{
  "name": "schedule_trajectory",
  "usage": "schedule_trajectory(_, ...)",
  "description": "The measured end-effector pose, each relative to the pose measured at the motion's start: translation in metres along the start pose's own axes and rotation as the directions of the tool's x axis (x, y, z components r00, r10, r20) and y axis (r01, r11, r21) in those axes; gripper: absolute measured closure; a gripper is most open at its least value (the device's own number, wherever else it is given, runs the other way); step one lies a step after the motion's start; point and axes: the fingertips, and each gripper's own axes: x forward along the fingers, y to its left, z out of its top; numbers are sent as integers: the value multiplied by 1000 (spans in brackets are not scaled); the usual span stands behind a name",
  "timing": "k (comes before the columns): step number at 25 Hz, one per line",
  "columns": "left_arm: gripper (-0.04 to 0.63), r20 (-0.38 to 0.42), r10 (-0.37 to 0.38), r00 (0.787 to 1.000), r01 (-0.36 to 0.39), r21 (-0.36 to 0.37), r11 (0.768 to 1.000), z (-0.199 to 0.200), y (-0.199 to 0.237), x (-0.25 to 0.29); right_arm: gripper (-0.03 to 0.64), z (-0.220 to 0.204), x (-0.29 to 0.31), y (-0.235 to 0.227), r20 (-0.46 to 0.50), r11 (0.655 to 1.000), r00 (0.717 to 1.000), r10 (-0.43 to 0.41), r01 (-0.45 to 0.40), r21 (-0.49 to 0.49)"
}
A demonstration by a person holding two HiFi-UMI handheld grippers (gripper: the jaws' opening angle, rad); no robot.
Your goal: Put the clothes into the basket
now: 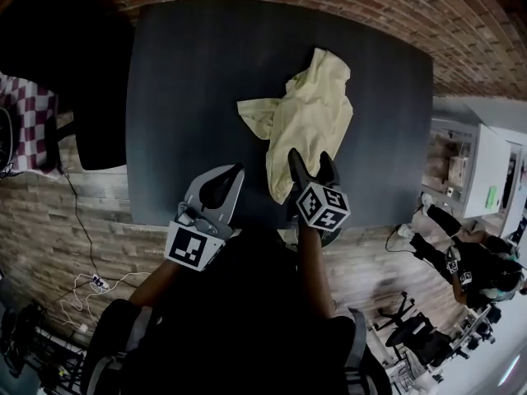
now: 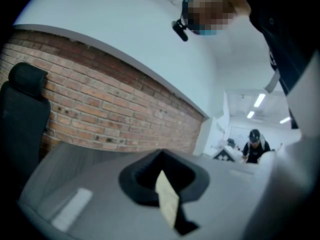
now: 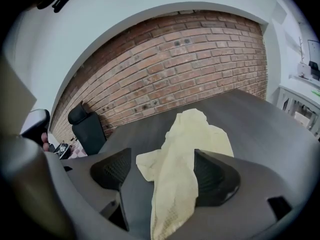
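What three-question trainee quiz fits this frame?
1. True or false: the right tongs are clamped shut on the yellow garment.
2. The garment lies on: A) the dark table; B) the floor; C) a chair.
3. Fill in: the wall behind the table is built of ____.
Key: 1 false, they stand open around it; 2 A; 3 brick.

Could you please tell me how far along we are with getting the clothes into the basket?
Done: nothing yet; the pale yellow garment lies on the dark table, and no basket shows in any view. In hand: the right gripper is open, jaws straddling the garment's near end without clamping it; the left gripper is shut, holding nothing. Left: close on it, lift and carry it to the basket.
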Motion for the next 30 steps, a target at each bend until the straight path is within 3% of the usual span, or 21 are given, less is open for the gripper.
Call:
schedule_trajectory(11, 591, -40, 4, 999, -5, -45, 999, -15, 29, 24, 249, -24, 61, -41, -112, 989, 987, -116, 125, 80)
schedule_trajectory(18, 591, -65, 39, 997, -43, -63, 997, -21, 49, 35, 244, -37, 88, -52, -188, 986, 973, -135, 151, 75)
schedule_trajectory(30, 591, -106, 94, 990, -103, -80, 991, -33, 73, 48, 221, -67, 129, -83, -334, 975, 922, -197, 220, 32)
